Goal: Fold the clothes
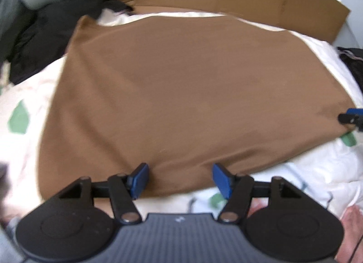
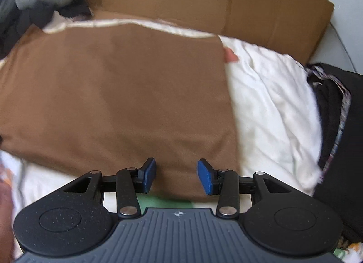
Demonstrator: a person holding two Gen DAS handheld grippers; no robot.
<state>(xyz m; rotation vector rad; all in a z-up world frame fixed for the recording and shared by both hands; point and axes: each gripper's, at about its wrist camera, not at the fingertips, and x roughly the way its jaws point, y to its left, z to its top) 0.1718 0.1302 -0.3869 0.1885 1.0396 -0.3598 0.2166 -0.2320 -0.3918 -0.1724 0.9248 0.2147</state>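
Hovered with both grippers' fingers (image 1: 140, 179) spread, left gripper (image 1: 180, 180) and right gripper (image 2: 176, 176) over near hem of brown cloth (image 1: 181, 86); best pinched evenly there.

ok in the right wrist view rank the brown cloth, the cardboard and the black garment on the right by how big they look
1. brown cloth, covering the most of the picture
2. cardboard
3. black garment, though it runs off the edge, so its full extent is unsure
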